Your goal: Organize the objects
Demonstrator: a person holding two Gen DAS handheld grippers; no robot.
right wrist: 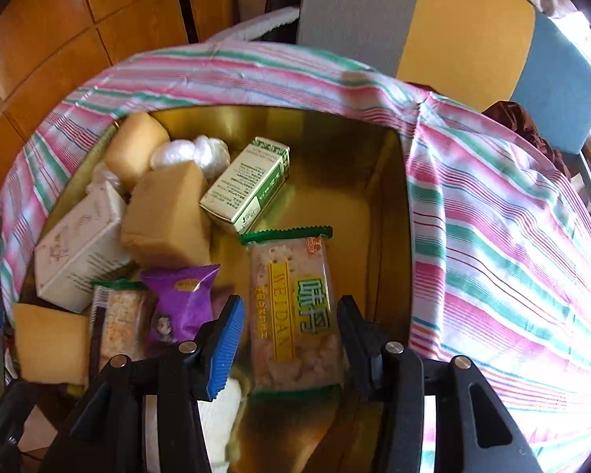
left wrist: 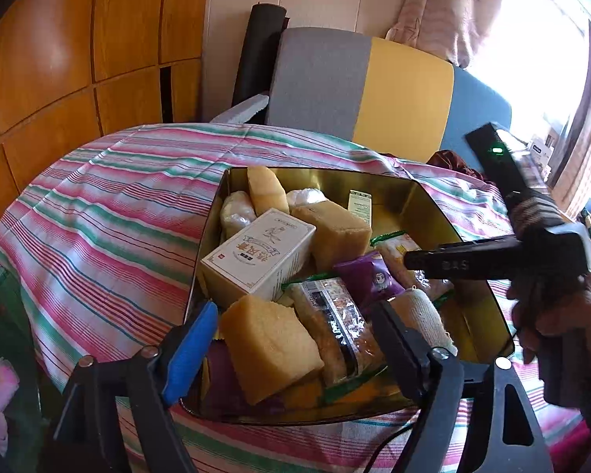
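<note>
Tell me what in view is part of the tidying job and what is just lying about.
Part of the job:
- gold tin
- WEIDAN cracker pack, between the open right tool
- purple snack pouch
- green-and-white box
- white box
- sponge block, in front of the open left tool

Lying about:
- striped cloth
- chair
- wooden cabinets

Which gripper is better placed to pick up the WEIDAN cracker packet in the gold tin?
Probably the right gripper: it is open with the WEIDAN cracker packet between its fingers. The left gripper is open over a sponge block instead.
</note>
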